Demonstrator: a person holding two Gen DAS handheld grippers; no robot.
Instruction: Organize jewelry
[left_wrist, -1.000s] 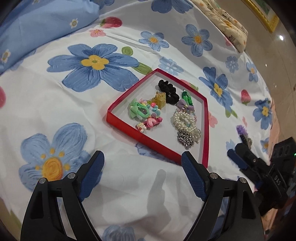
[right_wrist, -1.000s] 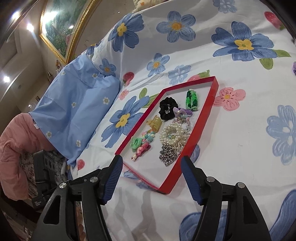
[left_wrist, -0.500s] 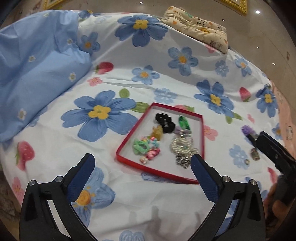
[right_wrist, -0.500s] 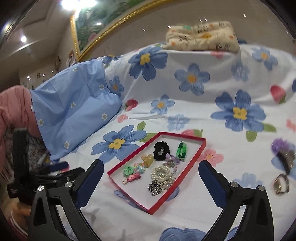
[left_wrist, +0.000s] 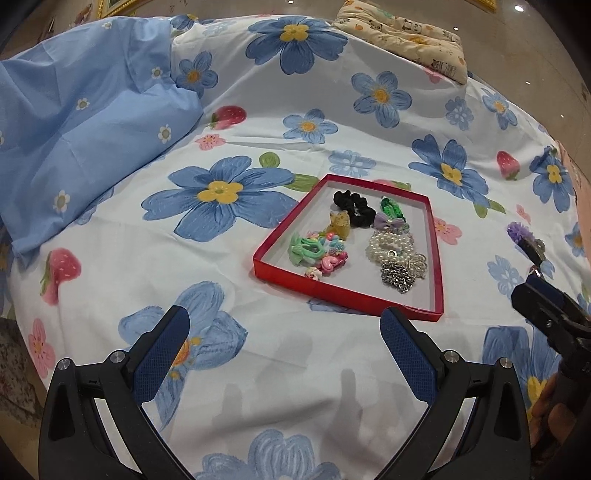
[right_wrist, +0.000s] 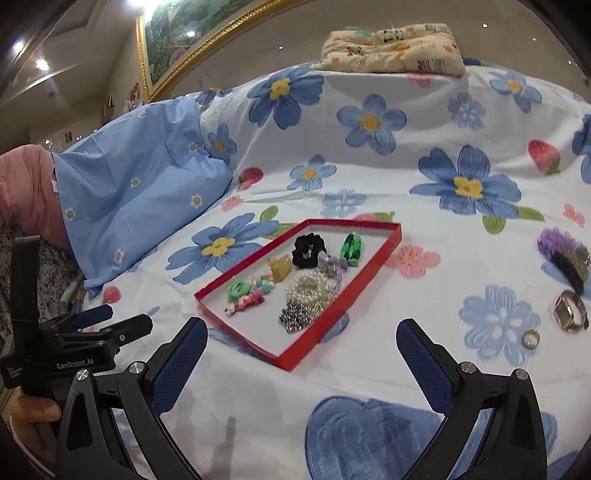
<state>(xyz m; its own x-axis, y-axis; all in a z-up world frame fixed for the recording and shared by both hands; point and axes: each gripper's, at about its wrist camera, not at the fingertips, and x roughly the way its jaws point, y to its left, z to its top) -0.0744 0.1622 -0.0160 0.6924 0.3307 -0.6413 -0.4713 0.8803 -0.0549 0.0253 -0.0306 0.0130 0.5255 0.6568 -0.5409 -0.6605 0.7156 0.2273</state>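
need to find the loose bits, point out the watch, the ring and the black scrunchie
watch (right_wrist: 570, 314), right wrist view, on its square face
ring (right_wrist: 530, 338), right wrist view, on the band's near edge
black scrunchie (right_wrist: 308, 251), right wrist view, on its gathered fabric, inside the tray

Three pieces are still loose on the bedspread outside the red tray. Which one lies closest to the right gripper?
The small gold ring. It lies nearest the right gripper, just off its right finger; the watch sits beyond it and the purple hair comb farther still.

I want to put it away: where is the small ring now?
In the right wrist view the ring lies on the bedsheet, right of the red tray, just below the watch.
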